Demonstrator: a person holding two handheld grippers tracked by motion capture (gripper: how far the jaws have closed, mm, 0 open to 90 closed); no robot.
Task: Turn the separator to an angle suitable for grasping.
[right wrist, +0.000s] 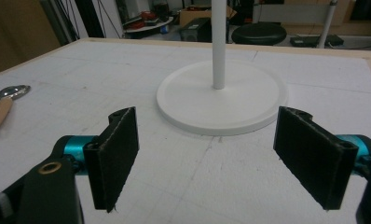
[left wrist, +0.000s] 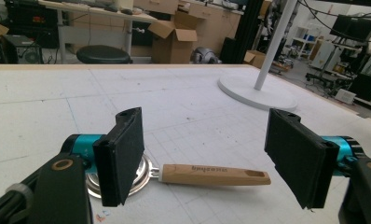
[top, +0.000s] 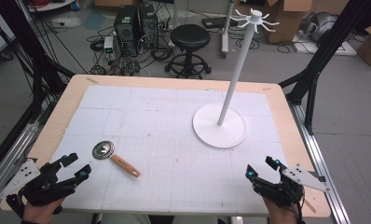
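A small metal ladle with a wooden handle (top: 116, 157) lies flat on the white mat, left of centre. Its steel bowl (top: 103, 150) points away from me. In the left gripper view the ladle (left wrist: 211, 174) rests just beyond the jaws. My left gripper (top: 74, 165) is open near the table's front left corner, with nothing between its jaws. My right gripper (top: 264, 168) is open at the front right, also holding nothing. A white stand with a round base (top: 219, 125) and a tall pole topped with hooks (top: 255, 18) rises right of centre; the base (right wrist: 221, 97) lies ahead of the right jaws.
The mat covers a wooden table (top: 62, 107) with a bare rim. Beyond the far edge stand a black stool (top: 189, 39), computer towers (top: 136, 23), cables and cardboard boxes (top: 286, 14). Black frame legs (top: 323, 56) flank both sides.
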